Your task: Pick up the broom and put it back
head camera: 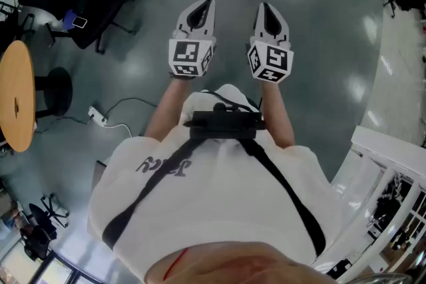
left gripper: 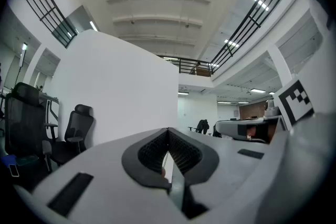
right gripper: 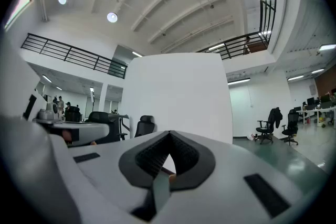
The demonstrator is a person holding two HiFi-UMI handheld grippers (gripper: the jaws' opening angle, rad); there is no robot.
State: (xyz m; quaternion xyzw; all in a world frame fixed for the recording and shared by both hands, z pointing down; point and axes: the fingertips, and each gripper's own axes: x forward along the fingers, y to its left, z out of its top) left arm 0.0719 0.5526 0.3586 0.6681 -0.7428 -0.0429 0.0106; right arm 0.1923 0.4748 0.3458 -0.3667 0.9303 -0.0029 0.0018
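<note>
Left tool (head camera: 205, 6) and right tool (head camera: 266, 10) were both closed, empty, level above the floor (head camera: 319, 63). Broom was not clearly seen; arriving with jaws closed would probably shove it away.

A glossy grey floor (head camera: 319, 36) catches pale reflections; a round wooden table (head camera: 16, 100) stands at its left edge; black office chairs (left gripper: 73, 131) sit beside a tall white partition (left gripper: 121, 92); black balcony railings (right gripper: 73, 55) run beneath a ribbed ceiling with round lights (right gripper: 112, 17).
</note>
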